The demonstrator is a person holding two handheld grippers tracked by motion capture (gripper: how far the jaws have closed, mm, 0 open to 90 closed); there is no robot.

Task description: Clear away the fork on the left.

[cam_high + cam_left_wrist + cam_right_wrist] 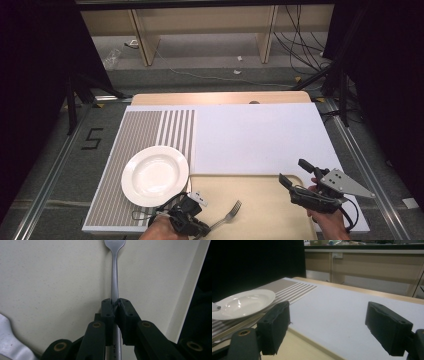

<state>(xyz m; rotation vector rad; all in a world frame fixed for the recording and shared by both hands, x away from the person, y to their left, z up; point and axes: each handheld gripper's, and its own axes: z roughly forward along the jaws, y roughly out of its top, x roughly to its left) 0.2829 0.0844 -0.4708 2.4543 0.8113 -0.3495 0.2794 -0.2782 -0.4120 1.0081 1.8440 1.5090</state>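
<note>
White plate (155, 175) empty at 9 o'clock on striped mat (142, 131), beige tray (265, 210) at 6 o'clock, left gripper (114, 305) clamped on fork (229, 214) over tray, right gripper (295, 172) jaws apart, floor mark "5" (92, 138).

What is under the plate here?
The plate sits on a striped mat, near its front right corner. Stripes show all around it; the part of the mat directly beneath is covered, so anything there cannot be seen.

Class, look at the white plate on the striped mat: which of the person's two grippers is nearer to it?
Left. The left gripper, shut on the fork, sits just below the white plate; the right gripper is open, far across the tray.
</note>
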